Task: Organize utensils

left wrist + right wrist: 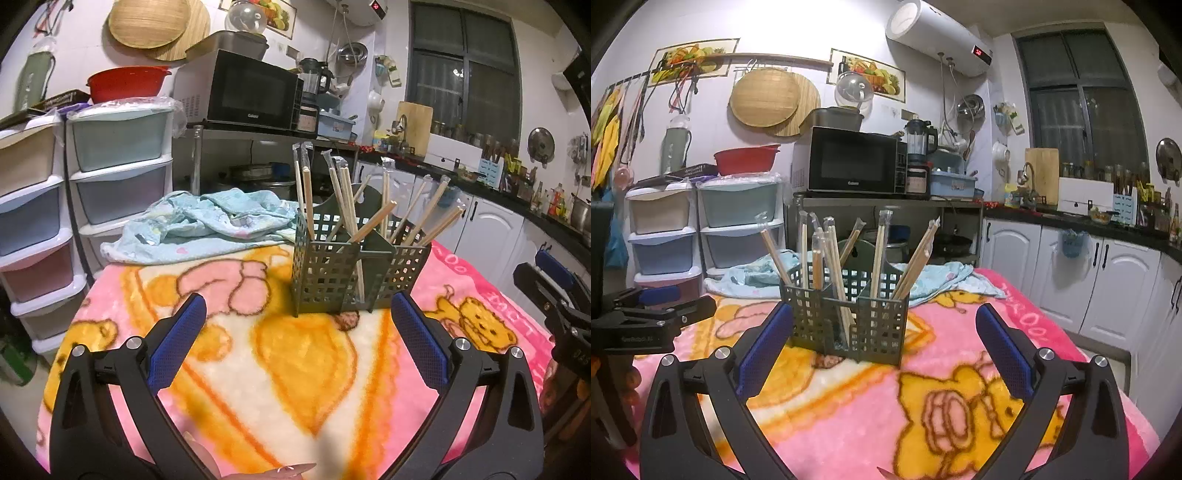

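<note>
Chopsticks [879, 254] — wrapped pairs, their plastic sleeves hard to count — stand fanned in a dark green slotted caddy [849, 317] on the pink cartoon blanket [960, 398]. Nearest, the left gripper [295, 325] and right gripper [884, 332] both gape wide with nothing between the blue pads, each short of the caddy. A fingertip [291, 470] is cut off at the frame's bottom edge. Behind the caddy lies a crumpled pale blue cloth [199, 225] — the caddy hides part of it.

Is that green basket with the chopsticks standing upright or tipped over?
Upright: the green basket sits flat on the pink blanket, with the chopsticks poking up out of its top.
</note>
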The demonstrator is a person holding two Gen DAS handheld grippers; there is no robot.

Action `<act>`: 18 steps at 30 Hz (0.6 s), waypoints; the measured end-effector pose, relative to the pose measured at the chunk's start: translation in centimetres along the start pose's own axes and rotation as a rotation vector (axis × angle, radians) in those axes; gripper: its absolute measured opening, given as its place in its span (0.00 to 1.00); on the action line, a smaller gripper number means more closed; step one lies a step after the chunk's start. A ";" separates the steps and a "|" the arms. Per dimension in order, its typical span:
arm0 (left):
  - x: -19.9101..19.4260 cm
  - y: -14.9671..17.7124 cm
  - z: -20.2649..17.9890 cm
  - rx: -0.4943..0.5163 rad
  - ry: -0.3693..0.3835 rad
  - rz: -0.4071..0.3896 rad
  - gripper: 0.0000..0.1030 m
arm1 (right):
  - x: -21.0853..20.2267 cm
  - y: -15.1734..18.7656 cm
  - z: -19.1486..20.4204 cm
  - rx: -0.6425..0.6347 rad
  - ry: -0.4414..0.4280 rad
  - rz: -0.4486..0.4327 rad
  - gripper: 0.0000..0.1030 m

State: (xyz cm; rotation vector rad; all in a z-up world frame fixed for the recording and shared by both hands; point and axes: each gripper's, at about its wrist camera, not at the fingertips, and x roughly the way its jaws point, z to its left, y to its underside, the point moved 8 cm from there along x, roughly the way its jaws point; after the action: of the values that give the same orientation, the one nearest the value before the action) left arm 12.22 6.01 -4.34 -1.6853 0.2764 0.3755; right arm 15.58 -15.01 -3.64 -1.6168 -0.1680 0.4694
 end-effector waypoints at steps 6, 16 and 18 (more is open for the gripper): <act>-0.2 0.0 -0.1 0.001 0.003 -0.006 0.90 | 0.1 0.5 0.2 -0.005 -0.005 0.011 0.94; -0.2 0.0 -0.1 -0.002 0.005 -0.008 0.90 | 0.1 0.8 0.2 -0.006 -0.010 0.015 0.94; -0.2 0.0 -0.1 -0.002 0.005 -0.007 0.90 | 0.2 0.9 0.2 -0.008 -0.011 0.017 0.94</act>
State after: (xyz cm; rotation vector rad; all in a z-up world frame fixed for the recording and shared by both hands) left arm 12.03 5.95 -4.22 -1.6888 0.2736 0.3665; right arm 15.53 -14.87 -4.52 -1.6247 -0.1651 0.4911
